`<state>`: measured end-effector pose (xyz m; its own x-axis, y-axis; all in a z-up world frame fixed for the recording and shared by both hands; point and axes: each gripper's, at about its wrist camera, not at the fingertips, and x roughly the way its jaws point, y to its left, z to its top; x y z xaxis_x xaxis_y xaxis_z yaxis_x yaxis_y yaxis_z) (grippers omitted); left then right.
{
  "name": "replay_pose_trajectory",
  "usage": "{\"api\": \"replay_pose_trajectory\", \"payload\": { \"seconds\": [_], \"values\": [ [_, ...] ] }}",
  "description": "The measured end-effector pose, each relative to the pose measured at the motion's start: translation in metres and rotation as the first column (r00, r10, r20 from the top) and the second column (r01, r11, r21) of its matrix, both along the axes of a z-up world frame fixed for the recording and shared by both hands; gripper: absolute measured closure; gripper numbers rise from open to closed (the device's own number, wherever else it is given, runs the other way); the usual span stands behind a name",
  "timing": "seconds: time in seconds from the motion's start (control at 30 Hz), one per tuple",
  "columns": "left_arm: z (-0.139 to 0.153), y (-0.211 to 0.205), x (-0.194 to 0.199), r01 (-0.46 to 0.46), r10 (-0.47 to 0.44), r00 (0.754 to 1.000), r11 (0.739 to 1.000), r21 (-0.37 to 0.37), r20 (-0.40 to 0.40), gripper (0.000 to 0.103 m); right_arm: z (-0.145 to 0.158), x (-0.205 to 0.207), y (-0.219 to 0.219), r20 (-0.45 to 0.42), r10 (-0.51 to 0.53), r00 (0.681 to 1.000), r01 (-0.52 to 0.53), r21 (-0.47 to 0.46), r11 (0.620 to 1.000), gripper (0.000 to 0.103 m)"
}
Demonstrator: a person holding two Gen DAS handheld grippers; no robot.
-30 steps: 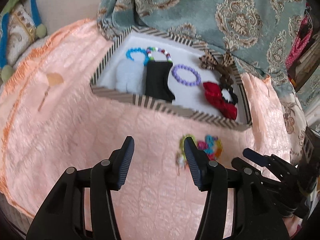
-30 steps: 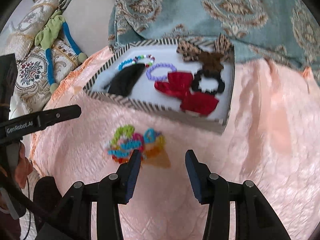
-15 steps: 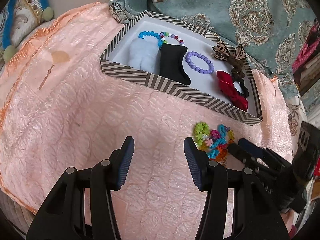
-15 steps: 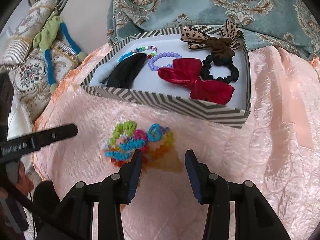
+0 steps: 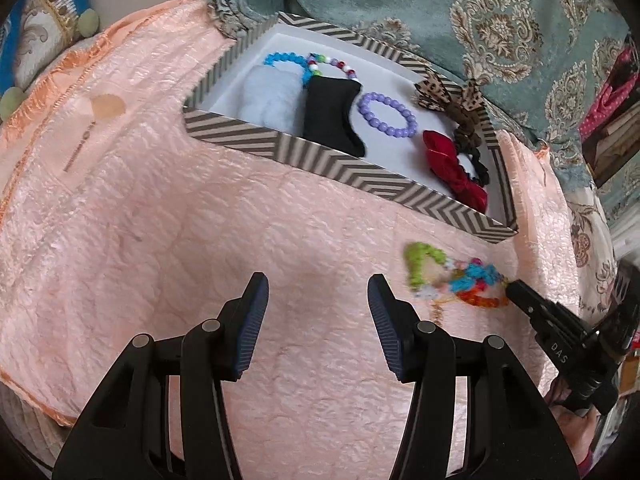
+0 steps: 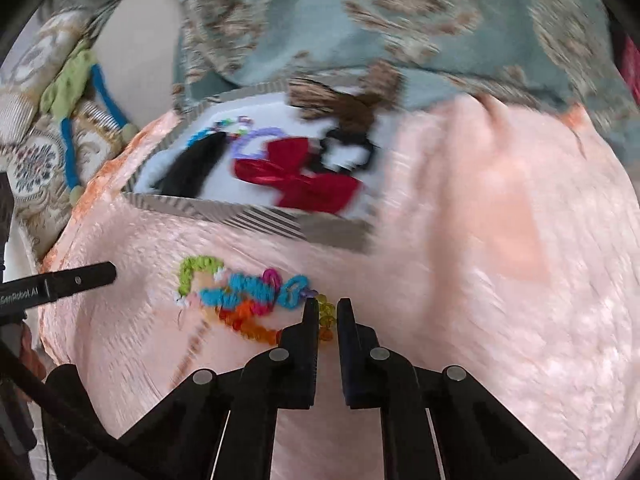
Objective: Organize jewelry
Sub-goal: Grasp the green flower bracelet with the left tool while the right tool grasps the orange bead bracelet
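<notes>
Hovering on the left, the left tongs [image 5: 316, 312] stand wide apart with nothing between them, only the peach quilted cloth [image 5: 160, 240] below. Further back sits the chevron-striped box [image 5: 340, 160], and inside it, from the left: a pale blue pouch [image 5: 272, 94], a blue bead bracelet [image 5: 286, 59], a multicoloured bead bracelet [image 5: 332, 65], a black pouch [image 5: 330, 114], a purple bead bracelet [image 5: 386, 114], a leopard-print bow [image 5: 448, 98], a red velvet bow [image 5: 452, 164] and a black scrunchie [image 5: 478, 164]. Now to the right, out on the cloth in front of the box, the tangle of colourful bracelets [image 6: 244, 296] lies in a heap, green loop at its left end, orange and yellow beads at its right. The right tongs [image 6: 328, 312] are pinched together on that right end, yellow-green beads [image 6: 326, 310] showing in the narrow gap between the tips. The patterned teal blanket [image 5: 480, 20] lies bunched behind the box
</notes>
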<state>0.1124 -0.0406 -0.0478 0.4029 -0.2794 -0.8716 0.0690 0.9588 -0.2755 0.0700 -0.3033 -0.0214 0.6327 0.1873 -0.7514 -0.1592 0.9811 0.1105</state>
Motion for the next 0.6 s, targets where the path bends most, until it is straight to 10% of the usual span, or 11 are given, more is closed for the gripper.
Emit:
{"api": "replay_pose_trajectory", "payload": {
  "seconds": [0.6],
  "values": [
    [-0.016,-0.1,0.015,0.121,-0.124,0.991,0.99,-0.065,-0.045,0.046,-0.008,-0.016,-0.041,-0.02,-0.037,0.999,0.038,0.091,0.995,0.095]
  ]
}}
